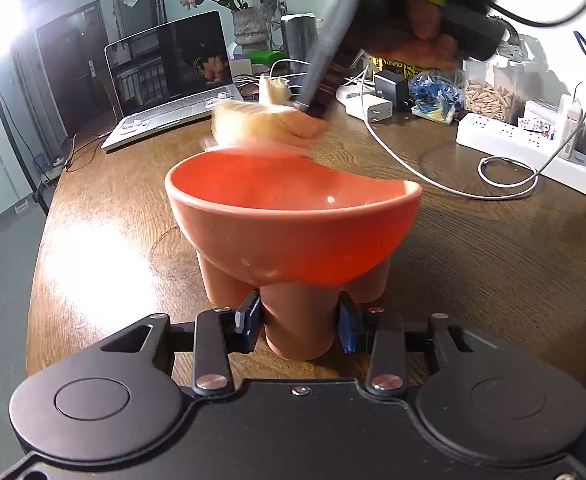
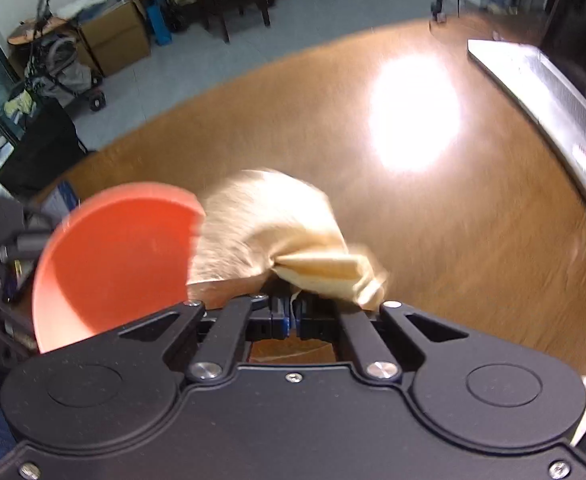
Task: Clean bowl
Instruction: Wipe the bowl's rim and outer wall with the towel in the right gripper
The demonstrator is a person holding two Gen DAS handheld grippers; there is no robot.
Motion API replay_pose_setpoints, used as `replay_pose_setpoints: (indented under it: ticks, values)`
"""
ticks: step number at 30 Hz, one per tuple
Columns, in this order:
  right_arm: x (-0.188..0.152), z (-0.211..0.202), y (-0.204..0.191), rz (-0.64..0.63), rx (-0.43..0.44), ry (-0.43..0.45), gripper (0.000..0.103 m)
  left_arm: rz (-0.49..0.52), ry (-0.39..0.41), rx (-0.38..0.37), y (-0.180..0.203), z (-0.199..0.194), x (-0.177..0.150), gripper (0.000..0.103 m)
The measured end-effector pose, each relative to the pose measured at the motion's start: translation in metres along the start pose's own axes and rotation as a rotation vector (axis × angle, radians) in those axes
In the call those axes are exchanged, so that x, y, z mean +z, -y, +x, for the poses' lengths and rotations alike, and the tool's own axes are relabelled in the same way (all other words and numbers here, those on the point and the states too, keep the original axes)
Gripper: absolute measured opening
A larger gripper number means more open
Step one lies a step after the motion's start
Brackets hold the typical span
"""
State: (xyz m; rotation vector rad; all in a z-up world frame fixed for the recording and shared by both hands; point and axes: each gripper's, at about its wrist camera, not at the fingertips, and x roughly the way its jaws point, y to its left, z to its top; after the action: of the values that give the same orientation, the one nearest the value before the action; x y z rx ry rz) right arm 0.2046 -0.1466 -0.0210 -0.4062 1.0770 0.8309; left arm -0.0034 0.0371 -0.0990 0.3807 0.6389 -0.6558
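Beyond your left fingers a laptop, a power strip and a white cable lie on the table. Your left gripper clamps one leg of the orange bowl. Your right gripper comes steeply from above, pinching the beige cloth at the bowl's far rim. Only the right view shows the floor.

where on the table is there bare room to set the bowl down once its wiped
Bare wood lies left of the bowl, between it, the laptop and the table edge. There is more to its right, in front of the white cable loop. The back right is crowded: power strip, chargers, bags and a container.
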Motion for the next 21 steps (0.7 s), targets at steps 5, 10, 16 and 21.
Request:
replay_pose_setpoints:
  ticks: [5,10,16,21]
  values:
    - [-0.028,-0.002,-0.009,0.009,0.018,-0.055,0.002,-0.004,-0.007,0.002,0.000,0.002,0.001,0.037]
    - [-0.047,-0.016,-0.026,0.000,0.052,-0.085,0.002,-0.005,-0.017,0.003,-0.001,0.003,0.001,0.038]
    - [-0.050,-0.039,-0.056,-0.046,0.104,-0.093,0.002,-0.018,-0.032,0.016,-0.004,0.005,0.001,0.038]
    - [-0.037,-0.057,-0.097,-0.140,0.184,-0.067,0.002,-0.022,-0.032,0.024,-0.005,0.005,0.001,0.038]
